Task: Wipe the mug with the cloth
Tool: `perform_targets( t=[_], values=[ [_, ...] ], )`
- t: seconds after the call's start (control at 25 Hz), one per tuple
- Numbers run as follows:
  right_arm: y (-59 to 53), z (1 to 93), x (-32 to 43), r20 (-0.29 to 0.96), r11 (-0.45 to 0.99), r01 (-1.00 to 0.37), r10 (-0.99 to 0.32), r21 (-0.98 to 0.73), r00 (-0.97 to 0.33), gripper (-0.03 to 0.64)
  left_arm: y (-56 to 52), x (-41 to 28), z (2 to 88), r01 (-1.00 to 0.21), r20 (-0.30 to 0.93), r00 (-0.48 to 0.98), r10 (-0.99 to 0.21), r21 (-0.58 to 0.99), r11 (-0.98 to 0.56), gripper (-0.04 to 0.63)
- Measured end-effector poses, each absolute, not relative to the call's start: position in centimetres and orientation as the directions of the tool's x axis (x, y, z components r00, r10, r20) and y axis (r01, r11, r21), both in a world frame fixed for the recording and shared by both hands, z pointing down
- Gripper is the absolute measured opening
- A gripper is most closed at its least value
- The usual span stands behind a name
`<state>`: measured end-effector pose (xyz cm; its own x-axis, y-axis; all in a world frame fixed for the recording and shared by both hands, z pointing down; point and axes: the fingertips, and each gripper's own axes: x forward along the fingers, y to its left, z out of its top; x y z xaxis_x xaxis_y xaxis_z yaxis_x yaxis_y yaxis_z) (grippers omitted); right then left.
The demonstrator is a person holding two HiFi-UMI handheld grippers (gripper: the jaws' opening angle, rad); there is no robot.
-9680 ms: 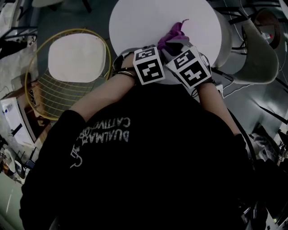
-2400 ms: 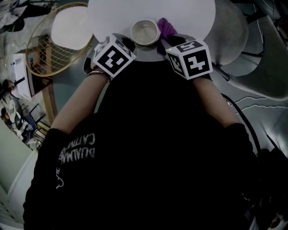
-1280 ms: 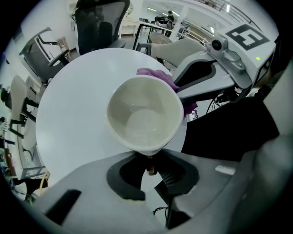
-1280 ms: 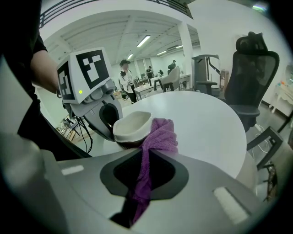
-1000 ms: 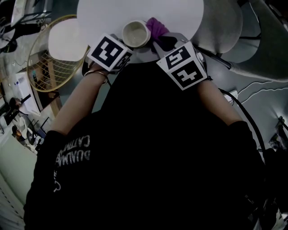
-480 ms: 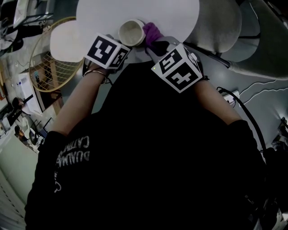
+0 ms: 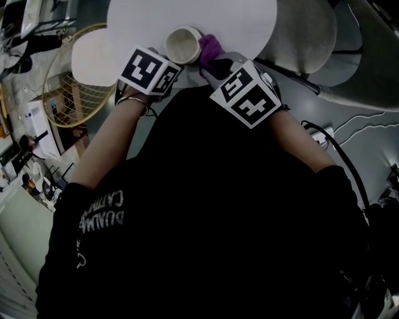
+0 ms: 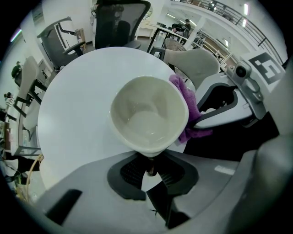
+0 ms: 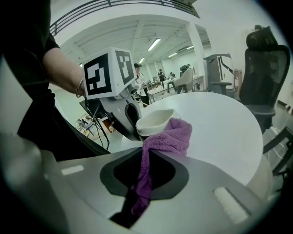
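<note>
A cream mug [image 7: 182, 45] hangs tilted over the near part of the round white table [image 7: 187, 15]. My left gripper [image 7: 173, 62] is shut on its handle from below. In the left gripper view the mug [image 8: 149, 112] shows its empty inside, with the handle pinched between the jaws of the left gripper [image 8: 150, 171]. My right gripper [image 7: 215, 62] is shut on a purple cloth [image 7: 211, 45]. The cloth [image 9: 165, 137] trails back between the right gripper's [image 9: 144, 183] jaws. Its bunched end lies against the side of the mug [image 9: 153, 121]. The cloth [image 8: 187, 107] touches the mug's right side.
A yellow wire chair with a white cushion [image 7: 93, 56] stands left of the table. A pale grey shell chair [image 7: 312, 31] stands at the right. Black office chairs [image 9: 261, 68] stand beyond the table's far side. A cable [image 7: 349, 121] runs across the floor at the right.
My right gripper has shifted a little to the left with the cloth, which now lies closer against the mug. The left gripper and mug have stayed in place.
</note>
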<state>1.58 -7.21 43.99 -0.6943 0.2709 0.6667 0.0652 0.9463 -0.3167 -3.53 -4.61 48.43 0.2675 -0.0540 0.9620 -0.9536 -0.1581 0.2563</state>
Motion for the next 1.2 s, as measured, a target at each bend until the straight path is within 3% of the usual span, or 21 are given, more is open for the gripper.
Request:
perform_targets(
  t=[1.2],
  values=[
    [-4.5, 43.9, 0.2, 0.631, 0.901, 0.145, 0.393, -0.408, -0.668, 0.040, -4.4, -4.2, 48.9, -0.944, 0.947, 0.316, -0.064, 0.307, -0.122, 0.055]
  ],
)
